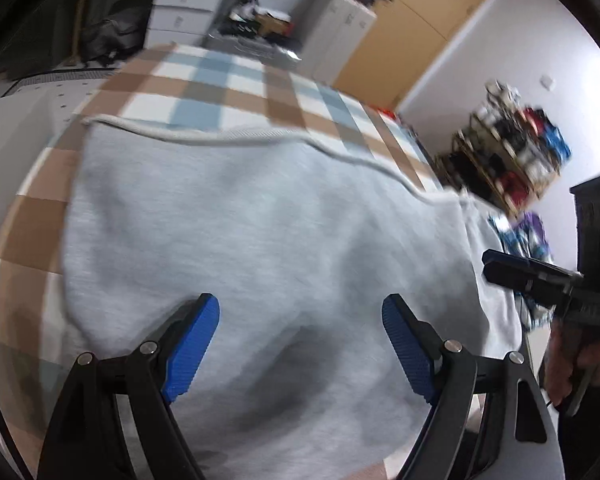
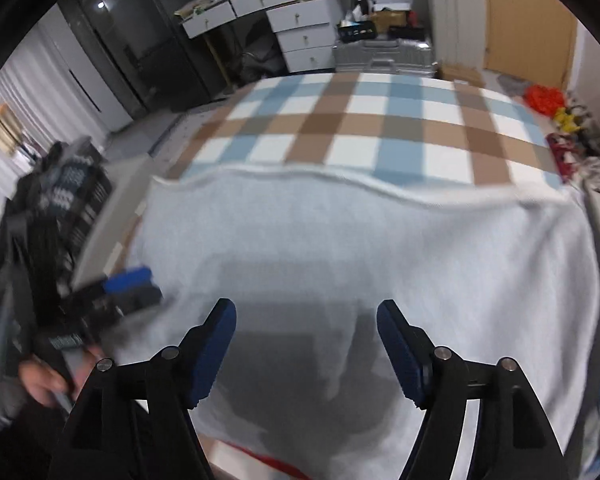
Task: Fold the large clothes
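A large pale grey garment lies spread flat on a bed with a checked cover; its ribbed hem runs across the far side. In the right wrist view the same garment fills the middle, over the checked cover. My left gripper hovers above the cloth with blue pads wide apart and nothing between them. My right gripper also stands open over the cloth, empty. Each view shows the other gripper at its edge: the right one held by a hand, the left one blurred.
White drawers and a dark cabinet stand beyond the bed. A wooden door and a cluttered shelf are to the right. A pile of dark patterned clothes sits left of the bed.
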